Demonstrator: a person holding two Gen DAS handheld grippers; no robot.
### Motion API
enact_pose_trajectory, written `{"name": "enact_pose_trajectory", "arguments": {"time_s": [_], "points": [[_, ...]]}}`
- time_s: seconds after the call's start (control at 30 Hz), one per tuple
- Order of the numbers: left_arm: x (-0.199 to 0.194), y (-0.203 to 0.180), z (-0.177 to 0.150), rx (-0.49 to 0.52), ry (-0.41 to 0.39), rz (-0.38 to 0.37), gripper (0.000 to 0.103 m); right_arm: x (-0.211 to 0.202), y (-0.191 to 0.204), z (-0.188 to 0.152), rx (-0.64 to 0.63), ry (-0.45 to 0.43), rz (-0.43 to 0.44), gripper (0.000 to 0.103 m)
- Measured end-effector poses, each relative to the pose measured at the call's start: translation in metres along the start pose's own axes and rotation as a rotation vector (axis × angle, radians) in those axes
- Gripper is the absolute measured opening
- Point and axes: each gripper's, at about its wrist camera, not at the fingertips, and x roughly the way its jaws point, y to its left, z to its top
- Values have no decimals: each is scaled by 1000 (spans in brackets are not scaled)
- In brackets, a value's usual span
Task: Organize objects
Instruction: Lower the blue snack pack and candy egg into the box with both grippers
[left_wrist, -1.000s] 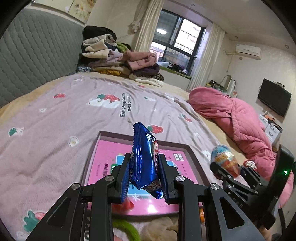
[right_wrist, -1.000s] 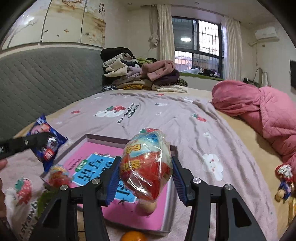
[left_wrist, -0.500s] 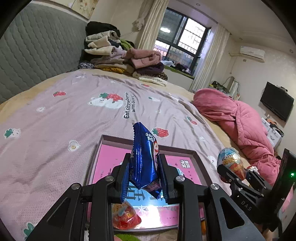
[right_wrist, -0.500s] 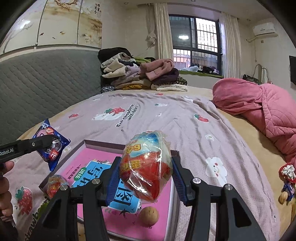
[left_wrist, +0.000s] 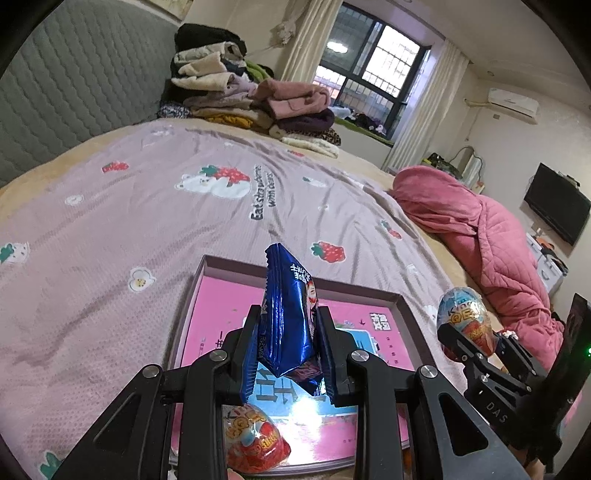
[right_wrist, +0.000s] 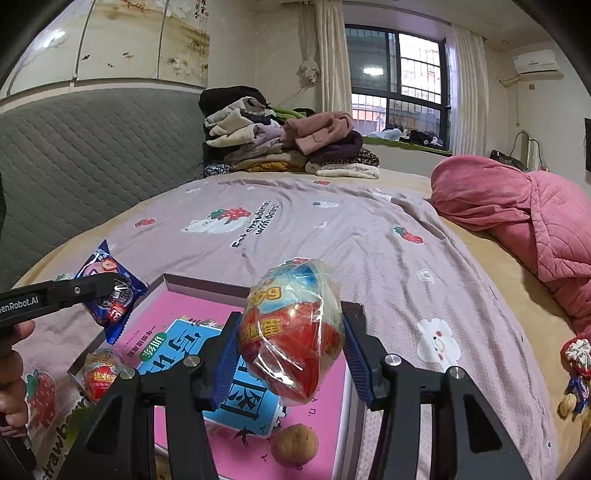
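Note:
My left gripper is shut on a blue snack packet, held upright above the near left part of the pink box lid. The packet also shows in the right wrist view. My right gripper is shut on a wrapped toy egg above the pink box lid; this egg shows at the right in the left wrist view. Another wrapped egg lies in the lid's near left corner, and a walnut lies in the lid near its front edge.
The lid lies on a mauve strawberry-print bedspread. A pile of folded clothes sits at the far end by the grey headboard. A pink quilt lies at the right. Small toys and nuts lie at the bed's right edge.
Both grippers have risen and drawn back a little while keeping their holds; more of the lid, the second egg and the walnut have come into view.

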Motion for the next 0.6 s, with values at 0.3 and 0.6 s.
{"name": "enact_pose_trajectory", "arguments": {"time_s": [0.3,0.6], "points": [[23,13,-9,-16,57,28,29,28,12,-14,-17,79,12,53],[35,21,-16,-15,95,64,29,39,22,-26,-31,155,47,53]]}}
